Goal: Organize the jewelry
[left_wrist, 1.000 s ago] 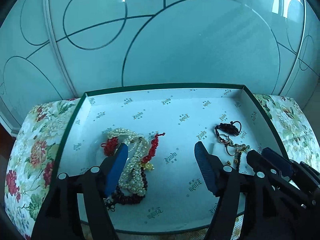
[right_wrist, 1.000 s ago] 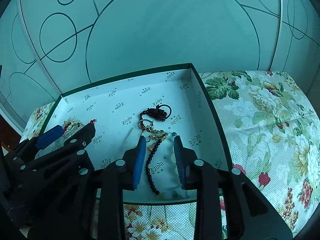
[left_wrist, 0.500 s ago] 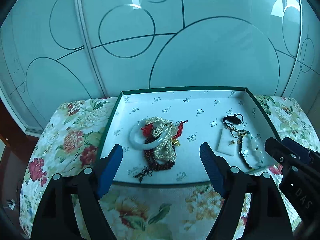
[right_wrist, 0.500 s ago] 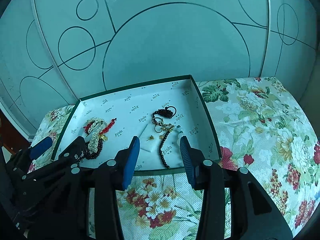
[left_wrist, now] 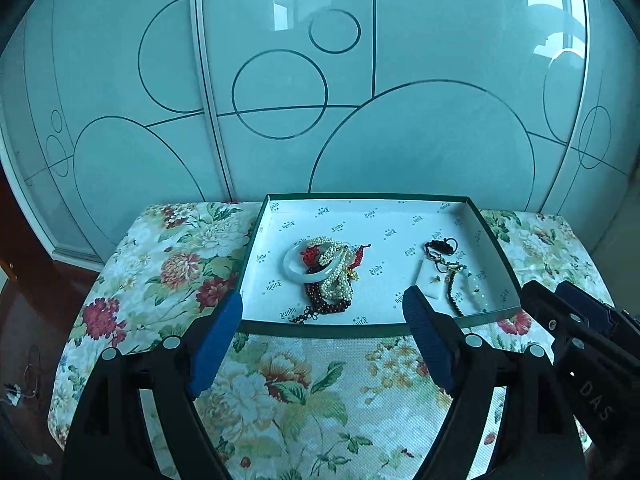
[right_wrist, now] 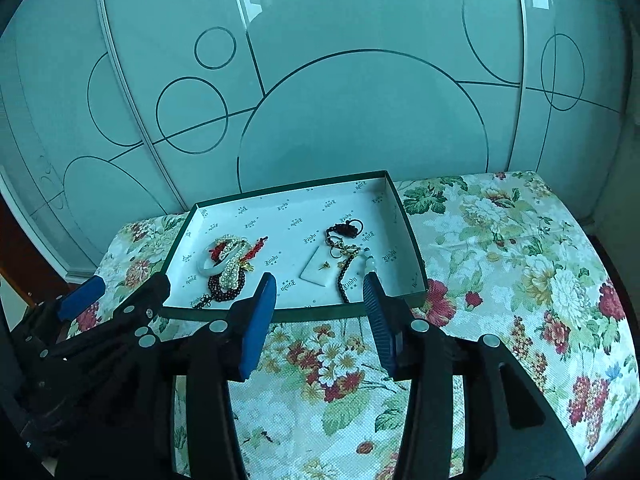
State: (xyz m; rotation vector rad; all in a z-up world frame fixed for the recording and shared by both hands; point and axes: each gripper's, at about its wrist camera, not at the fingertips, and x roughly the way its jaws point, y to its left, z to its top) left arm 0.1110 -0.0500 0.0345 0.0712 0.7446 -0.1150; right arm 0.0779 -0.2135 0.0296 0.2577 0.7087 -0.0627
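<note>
Now both grippers are drawn back off the box point(left_wrist: 372, 324), empty.

Jewelry lies sorted in two heaps: pearl-and-bead pile point(left_wrist: 328, 276) toward the box's left edge, dark bead strand point(right_wrist: 345, 276) near its right edge (likely finished). The left gripper point(left_wrist: 322, 344) hovers wide open over the tablecloth point(left_wrist: 304, 392); the right gripper point(right_wrist: 320, 320) likewise, narrower.
</note>
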